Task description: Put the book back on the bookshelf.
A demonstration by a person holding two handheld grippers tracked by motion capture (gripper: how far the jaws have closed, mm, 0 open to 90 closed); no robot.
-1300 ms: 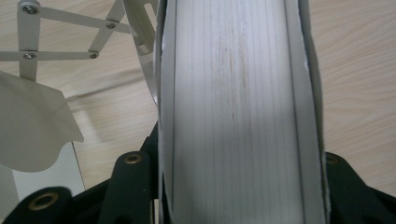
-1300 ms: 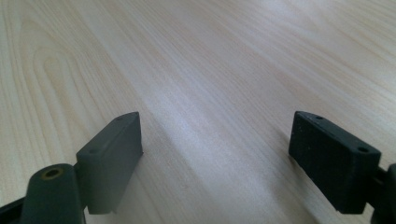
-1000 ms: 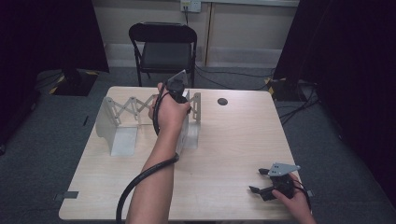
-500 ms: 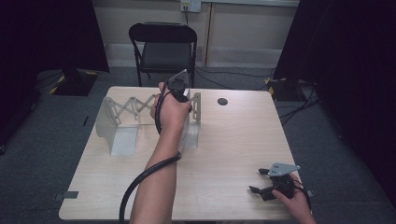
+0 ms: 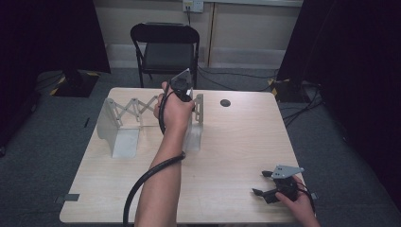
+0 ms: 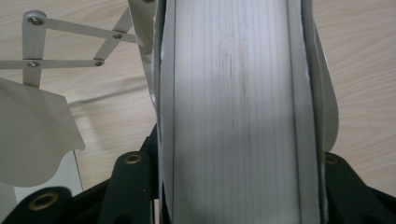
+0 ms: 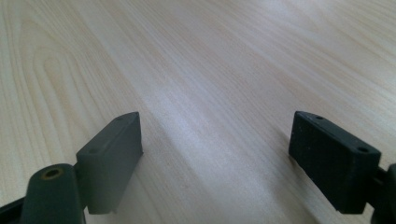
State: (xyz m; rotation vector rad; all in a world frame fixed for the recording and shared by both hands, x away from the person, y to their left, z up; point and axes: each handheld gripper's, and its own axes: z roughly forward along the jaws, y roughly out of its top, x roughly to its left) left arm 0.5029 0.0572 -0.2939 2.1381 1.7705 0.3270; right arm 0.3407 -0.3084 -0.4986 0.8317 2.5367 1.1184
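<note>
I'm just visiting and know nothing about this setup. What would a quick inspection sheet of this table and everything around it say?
Surface: light wooden table, mostly bare.
Job's things: expanding metal bookend rack with scissor links; its right end plate sits between the left gripper's jaws.
Clutter: small dark round spot on the table; I cannot tell what it is.
Grippers: left gripper shut on the plate; right gripper open, low over bare wood.
Cables: thick black cable trails along the left forearm; more cables on the floor.
Surroundings: black folding chair, grey carpet, dark curtains.
</note>
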